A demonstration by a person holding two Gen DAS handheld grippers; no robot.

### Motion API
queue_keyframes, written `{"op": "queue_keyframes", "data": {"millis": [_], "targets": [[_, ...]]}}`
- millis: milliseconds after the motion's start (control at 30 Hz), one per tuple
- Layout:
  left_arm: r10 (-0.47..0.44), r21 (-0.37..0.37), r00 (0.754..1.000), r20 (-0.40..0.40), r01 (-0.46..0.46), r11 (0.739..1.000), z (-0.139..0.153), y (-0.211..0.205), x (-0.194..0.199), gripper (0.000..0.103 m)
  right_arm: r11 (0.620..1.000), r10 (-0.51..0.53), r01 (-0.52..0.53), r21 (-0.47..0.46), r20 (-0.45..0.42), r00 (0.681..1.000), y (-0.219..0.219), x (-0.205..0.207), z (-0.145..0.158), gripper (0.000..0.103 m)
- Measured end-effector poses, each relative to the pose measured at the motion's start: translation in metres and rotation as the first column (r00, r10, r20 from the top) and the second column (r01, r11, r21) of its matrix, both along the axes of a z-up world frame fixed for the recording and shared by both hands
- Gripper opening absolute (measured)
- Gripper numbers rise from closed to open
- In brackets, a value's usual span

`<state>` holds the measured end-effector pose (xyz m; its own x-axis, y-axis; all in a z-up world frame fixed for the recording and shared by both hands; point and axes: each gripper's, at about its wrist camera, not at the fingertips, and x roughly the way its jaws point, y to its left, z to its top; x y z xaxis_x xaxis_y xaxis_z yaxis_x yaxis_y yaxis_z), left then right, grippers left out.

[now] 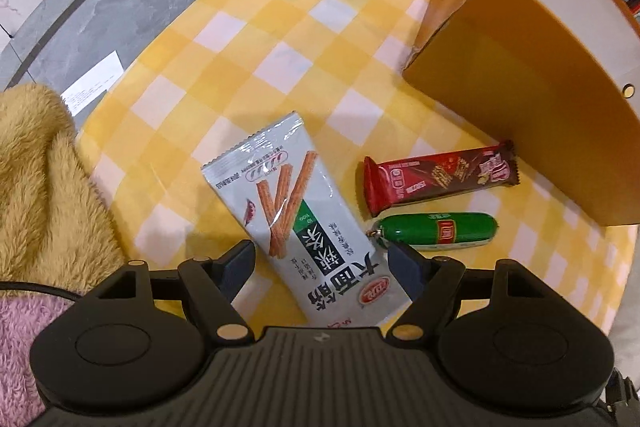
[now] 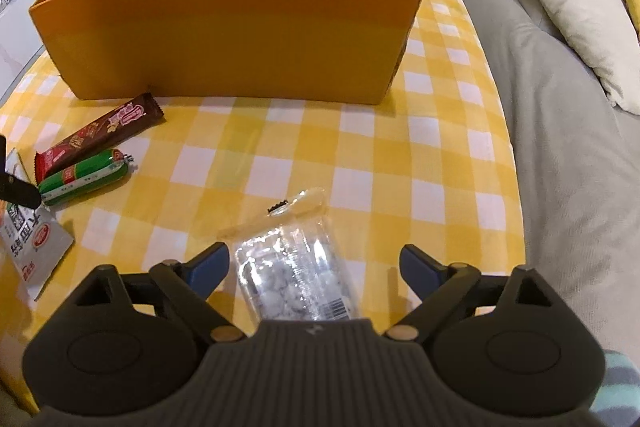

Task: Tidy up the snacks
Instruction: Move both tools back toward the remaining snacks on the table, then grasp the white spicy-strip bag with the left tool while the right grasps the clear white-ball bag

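your path to the orange box (image 2: 224, 39) stays open across the bare desk (image 2: 360, 147); its tall front wall blocks a low entry.

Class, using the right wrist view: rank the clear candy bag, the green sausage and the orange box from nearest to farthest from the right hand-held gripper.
1. Clear candy bag, lying between the open fingers of the right hand-held gripper.
2. Green sausage, off to the left.
3. Orange box, at the far end of the table.

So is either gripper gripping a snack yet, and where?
Nothing held. Left gripper straddles the white packet, right gripper the clear bag; both open.
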<state>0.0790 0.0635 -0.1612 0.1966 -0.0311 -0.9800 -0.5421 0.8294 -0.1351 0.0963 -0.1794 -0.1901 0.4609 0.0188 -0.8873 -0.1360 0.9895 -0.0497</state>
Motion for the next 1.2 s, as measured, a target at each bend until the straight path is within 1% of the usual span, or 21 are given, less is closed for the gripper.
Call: {"op": "queue_keyframes", "data": {"millis": [100,133,233,300,367,400,433,533,600,700,767,833,900,967,1000,1033,1067,1100,1133,1167,1200], "targets": [[-0.016,0.018,1.0,-0.025,0.016,1.0,-0.006,-0.002,0.003,0.089,1.0,-0.012,0.012,0.011,-0.015,1.0,-0.003,0.003,-0.004,0.09],[-0.028,0.023,0.999,-0.023,0.028,0.999,-0.006,-0.003,0.003,0.092,1.0,-0.013,0.014,0.017,-0.019,1.0,-0.003,0.004,-0.005,0.09],[-0.051,0.036,0.998,-0.032,0.052,0.998,-0.008,-0.006,0.008,0.092,0.999,-0.015,0.016,0.029,-0.041,0.999,-0.005,0.004,-0.008,0.089],[-0.094,0.044,0.995,-0.042,0.096,0.994,-0.009,-0.008,0.01,0.091,0.999,-0.018,0.021,0.045,-0.055,0.998,-0.007,0.004,-0.009,0.085],[-0.159,0.052,0.986,-0.05,0.162,0.985,-0.008,-0.014,0.011,0.084,0.997,-0.009,0.013,0.071,-0.063,0.998,-0.007,0.004,-0.009,0.076],[-0.196,0.059,0.979,-0.051,0.199,0.978,-0.007,-0.016,0.011,0.079,0.997,0.001,0.004,0.082,-0.067,0.998,-0.006,0.003,-0.009,0.068],[-0.227,0.064,0.973,-0.051,0.23,0.971,-0.007,-0.018,0.011,0.077,0.996,0.013,-0.006,0.088,-0.073,0.997,-0.004,0.002,-0.008,0.063],[-0.318,0.065,0.947,-0.05,0.321,0.945,-0.007,-0.022,0.012,0.076,0.996,0.032,-0.024,0.09,-0.083,0.996,0.0,-0.001,-0.008,0.062],[-0.404,0.066,0.914,-0.044,0.406,0.911,-0.007,-0.027,0.012,0.074,0.989,0.039,-0.024,0.145,-0.103,0.994,-0.001,-0.002,-0.007,0.062],[-0.542,0.064,0.84,-0.045,0.543,0.837,-0.007,-0.036,0.01,0.073,0.972,0.048,-0.015,0.236,-0.134,0.99,-0.003,-0.003,-0.005,0.062],[-0.622,0.064,0.782,-0.046,0.623,0.779,-0.008,-0.042,0.008,0.073,0.96,0.053,-0.008,0.279,-0.153,0.987,-0.002,-0.005,-0.005,0.061],[-0.703,0.064,0.709,-0.045,0.705,0.707,-0.009,-0.05,0.007,0.073,0.95,0.051,0.005,0.313,-0.169,0.984,-0.001,-0.006,-0.005,0.062],[-0.763,0.057,0.645,-0.052,0.764,0.642,-0.01,-0.054,0.007,0.073,0.939,0.033,0.034,0.342,-0.188,0.982,0.0,-0.006,-0.005,0.062],[-0.8,0.053,0.598,-0.054,0.802,0.596,-0.01,-0.057,0.008,0.073,0.928,0.01,0.067,0.367,-0.205,0.979,-0.001,-0.007,-0.006,0.063],[-0.813,0.054,0.579,-0.056,0.815,0.577,-0.011,-0.058,0.008,0.074,0.926,0.007,0.072,0.369,-0.207,0.978,0.001,-0.007,-0.005,0.064],[-0.817,0.056,0.574,-0.059,0.819,0.571,-0.011,-0.059,0.009,0.077,0.929,0.013,0.064,0.364,-0.206,0.978,0.004,-0.007,-0.005,0.065],[-0.811,0.057,0.582,-0.062,0.813,0.579,-0.012,-0.058,0.01,0.078,0.934,0.021,0.052,0.353,-0.202,0.979,0.006,-0.007,-0.005,0.066],[-0.799,0.05,0.598,-0.063,0.801,0.596,-0.011,-0.058,0.013,0.078,0.941,0.034,0.034,0.335,-0.195,0.98,0.011,-0.008,-0.004,0.066],[-0.781,0.044,0.622,-0.063,0.783,0.62,-0.011,-0.057,0.013,0.081,0.948,0.046,0.016,0.318,-0.187,0.981,0.014,-0.009,-0.003,0.067],[-0.75,0.042,0.658,-0.06,0.753,0.657,-0.01,-0.053,0.014,0.082,0.955,0.061,-0.006,0.298,-0.177,0.982,0.018,-0.01,-0.003,0.068],[-0.708,0.041,0.704,-0.048,0.71,0.703,-0.007,-0.046,0.015,0.085,0.962,0.081,-0.034,0.273,-0.163,0.983,0.022,-0.012,-0.001,0.069]]}}
